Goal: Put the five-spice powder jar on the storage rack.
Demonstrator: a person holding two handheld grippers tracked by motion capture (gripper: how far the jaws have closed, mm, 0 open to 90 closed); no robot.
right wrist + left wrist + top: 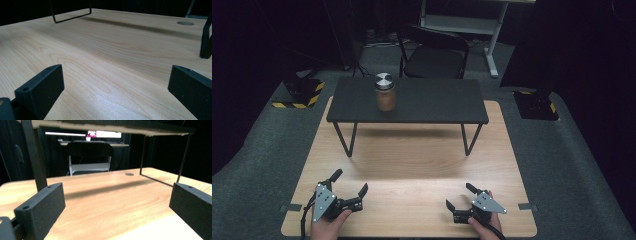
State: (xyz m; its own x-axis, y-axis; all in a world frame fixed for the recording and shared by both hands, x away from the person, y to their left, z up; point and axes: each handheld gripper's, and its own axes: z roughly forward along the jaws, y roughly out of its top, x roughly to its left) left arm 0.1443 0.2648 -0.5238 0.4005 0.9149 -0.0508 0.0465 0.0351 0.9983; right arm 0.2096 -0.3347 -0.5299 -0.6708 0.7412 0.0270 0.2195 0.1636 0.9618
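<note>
A glass jar with brown contents and a silver lid stands upright on a small black raised table, left of its middle. My left gripper rests low over the wooden tabletop near the front left, jaws wide apart and empty. My right gripper sits near the front right, also open with nothing between its jaws. In the left gripper view the open gripper faces the raised table's thin black legs. The right gripper view has my gripper over bare wood.
A black folding chair stands behind the raised table, and a white desk frame lies farther back. Yellow-and-black marked blocks sit on the floor at either side. A round cable hole is in the tabletop.
</note>
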